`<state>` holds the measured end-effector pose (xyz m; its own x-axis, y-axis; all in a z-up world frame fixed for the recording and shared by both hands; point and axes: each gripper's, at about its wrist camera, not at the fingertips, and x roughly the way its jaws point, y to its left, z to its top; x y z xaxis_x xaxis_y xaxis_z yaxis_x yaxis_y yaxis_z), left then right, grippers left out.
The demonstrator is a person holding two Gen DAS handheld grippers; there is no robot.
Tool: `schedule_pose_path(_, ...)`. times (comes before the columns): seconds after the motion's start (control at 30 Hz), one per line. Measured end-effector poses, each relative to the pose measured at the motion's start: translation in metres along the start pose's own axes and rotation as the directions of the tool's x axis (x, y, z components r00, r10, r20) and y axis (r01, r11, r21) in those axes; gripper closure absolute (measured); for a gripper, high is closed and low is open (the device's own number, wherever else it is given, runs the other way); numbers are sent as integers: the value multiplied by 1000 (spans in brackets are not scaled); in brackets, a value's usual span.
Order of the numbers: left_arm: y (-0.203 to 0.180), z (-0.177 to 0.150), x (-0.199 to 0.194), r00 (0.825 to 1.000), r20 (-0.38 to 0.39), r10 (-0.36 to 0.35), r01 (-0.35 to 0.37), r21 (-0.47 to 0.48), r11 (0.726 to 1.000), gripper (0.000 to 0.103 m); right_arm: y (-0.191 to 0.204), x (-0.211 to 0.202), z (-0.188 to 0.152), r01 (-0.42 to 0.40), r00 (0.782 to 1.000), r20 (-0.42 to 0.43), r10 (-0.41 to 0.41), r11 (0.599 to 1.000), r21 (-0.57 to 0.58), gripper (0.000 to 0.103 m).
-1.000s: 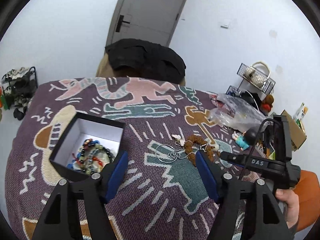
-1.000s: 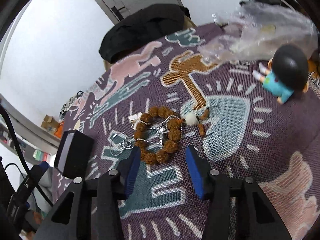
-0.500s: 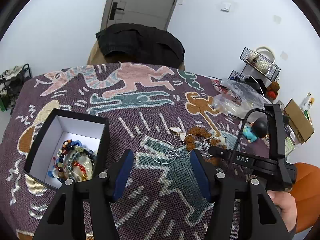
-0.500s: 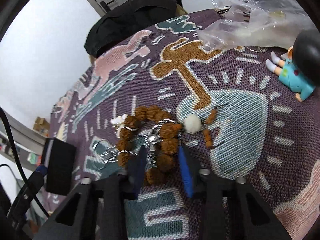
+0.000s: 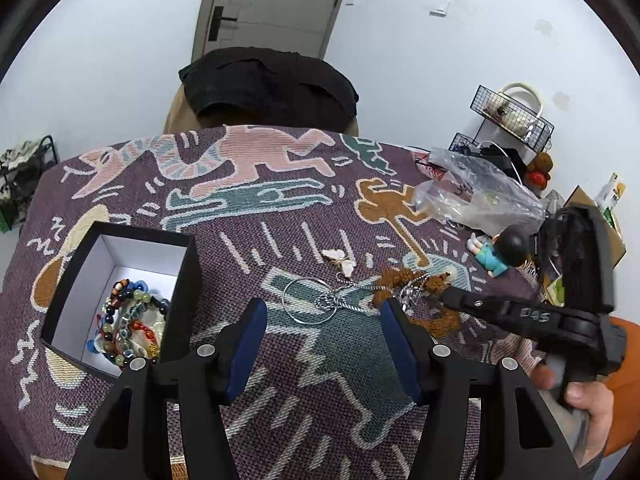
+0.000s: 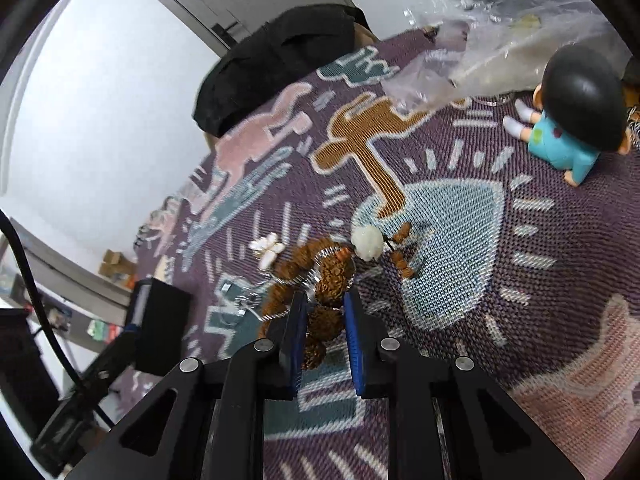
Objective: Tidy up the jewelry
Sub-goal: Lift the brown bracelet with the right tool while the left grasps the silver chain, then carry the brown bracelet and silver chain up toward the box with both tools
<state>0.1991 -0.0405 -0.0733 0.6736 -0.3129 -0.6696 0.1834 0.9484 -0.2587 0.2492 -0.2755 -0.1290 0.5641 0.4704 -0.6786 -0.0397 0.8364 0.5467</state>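
Note:
A brown knobbly bead bracelet (image 6: 320,276) with a white bead lies on the patterned cloth; it also shows in the left wrist view (image 5: 404,280). My right gripper (image 6: 325,312) has its blue pads closed on the bracelet's near beads. A silver ring and chain (image 5: 320,300) and a white butterfly charm (image 5: 340,259) lie beside it. An open black box (image 5: 120,296) at the left holds several coloured bead bracelets. My left gripper (image 5: 324,316) is open and empty above the cloth, near the silver ring.
A clear plastic bag (image 5: 472,196) and a small doll in blue (image 5: 496,252) lie at the right. A black garment on a chair (image 5: 272,88) stands behind the table. A wire rack (image 5: 512,116) is at the far right.
My right gripper moved down onto the brown bracelet and its jaws narrowed around the beads. My left gripper shifted right, so the box moved left in its view.

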Motion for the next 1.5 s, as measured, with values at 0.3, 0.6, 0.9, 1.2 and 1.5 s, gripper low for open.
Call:
schedule_pose_path(0.3, -10, 3, 2, 1000, -1, -6, 6, 14, 1000, 42, 17, -48, 4, -89, 994, 67, 91, 995, -41, 84)
schedule_pose_path(0.6, -25, 1, 11, 999, -23, -25, 26, 57, 998, 42, 24, -81, 7, -132, 983, 121, 138, 990, -59, 84)
schedule_pose_path(0.9, -58, -19, 36, 994, -105, -13, 36, 217, 975, 42, 25, -105, 10, -141, 975, 163, 150, 988, -68, 84)
schedule_pose_path(1.2, -87, -27, 70, 988, -153, 25, 25, 317, 948, 42, 27, -120, 11, -151, 969, 188, 163, 986, -72, 84)
schedule_pose_path(1.5, -86, -16, 74, 989, -140, -44, 80, 268, 960, 99, 22, -133, 11, -170, 961, 207, 181, 983, -71, 84)
